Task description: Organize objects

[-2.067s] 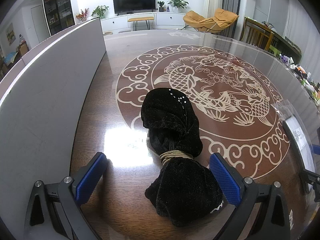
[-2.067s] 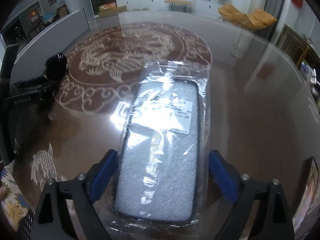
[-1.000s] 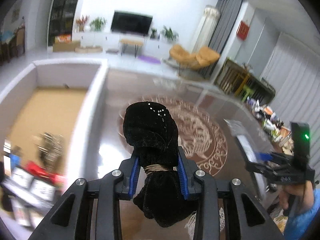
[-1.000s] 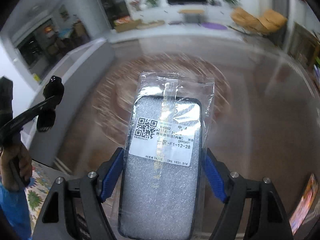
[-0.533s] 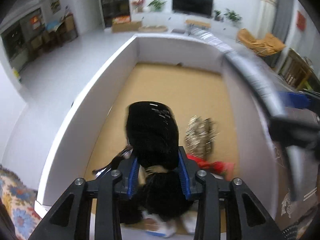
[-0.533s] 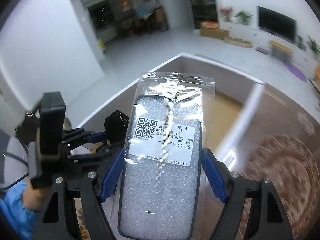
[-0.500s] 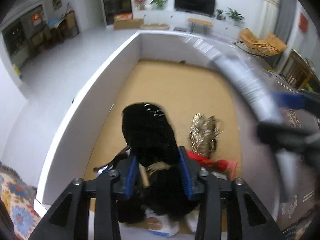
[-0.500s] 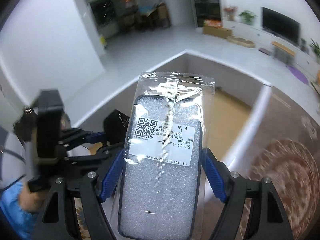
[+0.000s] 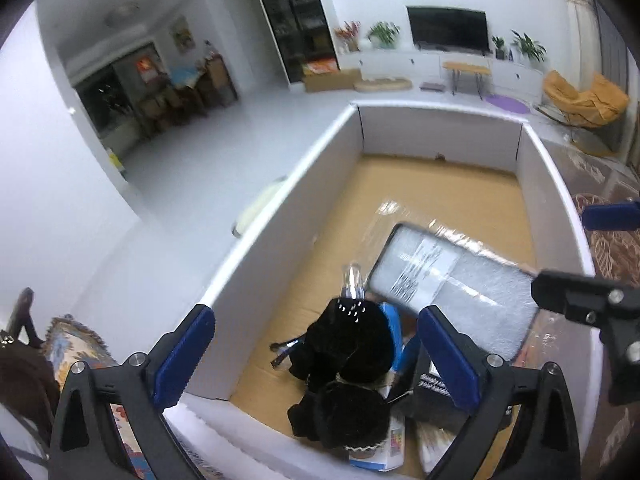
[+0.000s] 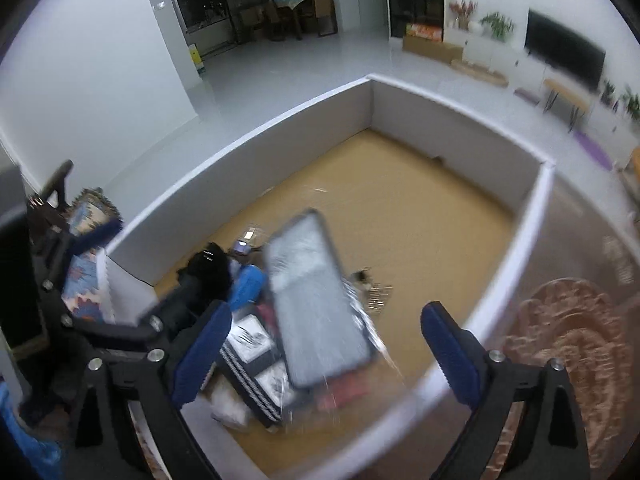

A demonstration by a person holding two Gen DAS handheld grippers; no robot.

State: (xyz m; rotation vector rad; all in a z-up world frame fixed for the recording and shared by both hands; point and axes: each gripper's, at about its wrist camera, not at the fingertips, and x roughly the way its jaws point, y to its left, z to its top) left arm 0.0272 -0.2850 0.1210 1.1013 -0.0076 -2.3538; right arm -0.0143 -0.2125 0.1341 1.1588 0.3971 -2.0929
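1. Left gripper (image 9: 314, 354): jaws have just been opening and now stand wide, blue pads clear of everything; nothing gripped.
2. Black velvet pouch (image 9: 344, 372), tied at the waist with a tan cord, lies below and between the left pads without touching them. It sits in the near corner of the white-walled box (image 9: 280, 208), on top of a small pile of packaged items.
3. Right gripper (image 10: 324, 354): jaws have also just been opening, now wide; pads not pressing on anything.
4. Bagged phone case (image 10: 316, 300), grey with a dark rim in a clear plastic sleeve, is blurred and tilted, free of the right pads, over the pile inside the box.
5. Box floor is brown cardboard, bare toward the far wall.
6. Desk (image 10: 576, 344) with a carved pattern lies to the right of the box.
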